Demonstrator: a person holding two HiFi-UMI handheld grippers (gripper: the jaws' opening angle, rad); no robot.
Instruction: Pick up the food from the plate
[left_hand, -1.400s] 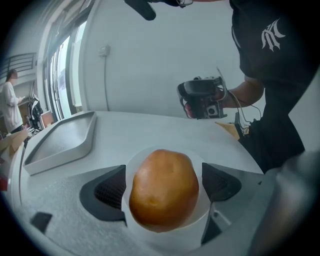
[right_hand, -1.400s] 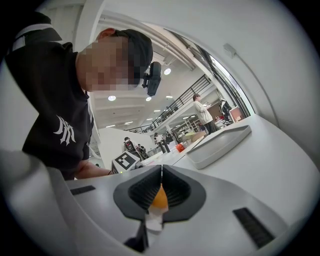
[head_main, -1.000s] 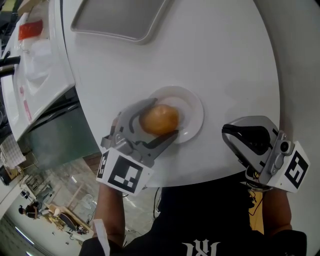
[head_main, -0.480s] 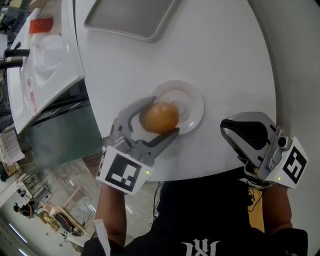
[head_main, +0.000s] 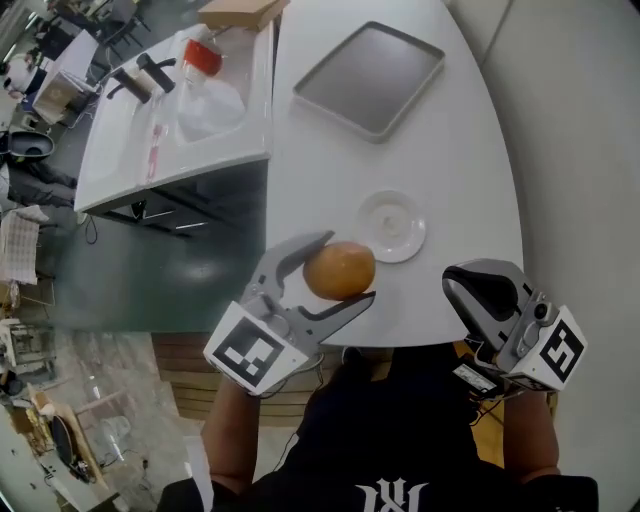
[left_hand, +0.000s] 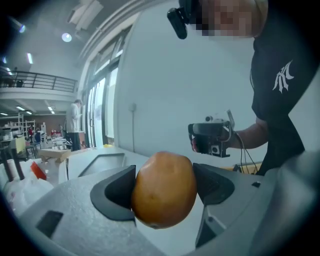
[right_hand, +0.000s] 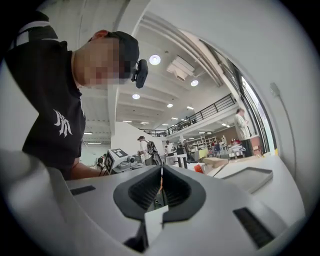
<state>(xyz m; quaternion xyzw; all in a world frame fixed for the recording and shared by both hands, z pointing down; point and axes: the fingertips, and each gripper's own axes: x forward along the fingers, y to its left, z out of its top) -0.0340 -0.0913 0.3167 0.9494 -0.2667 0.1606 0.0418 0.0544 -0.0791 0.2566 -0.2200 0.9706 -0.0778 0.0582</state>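
Observation:
A round golden-brown bun (head_main: 339, 270) (left_hand: 164, 189) is held in the air, clamped between the pads of my left gripper (head_main: 342, 268) (left_hand: 165, 186), near the table's front edge. The small white plate (head_main: 392, 227) lies bare on the white table to the upper right of the bun. My right gripper (head_main: 475, 292) (right_hand: 161, 190) hangs at the table's front right corner, its jaws pressed together with nothing between them.
A grey rectangular tray (head_main: 369, 79) lies at the far side of the white table (head_main: 320, 170). A white counter (head_main: 160, 150) with bottles stands to the left, across a dark gap. A person's torso is just below the table's edge.
My left gripper has lifted the bun off the plate and drawn it back toward the front edge. The view has pulled back, showing more of the table. The right gripper stays shut.

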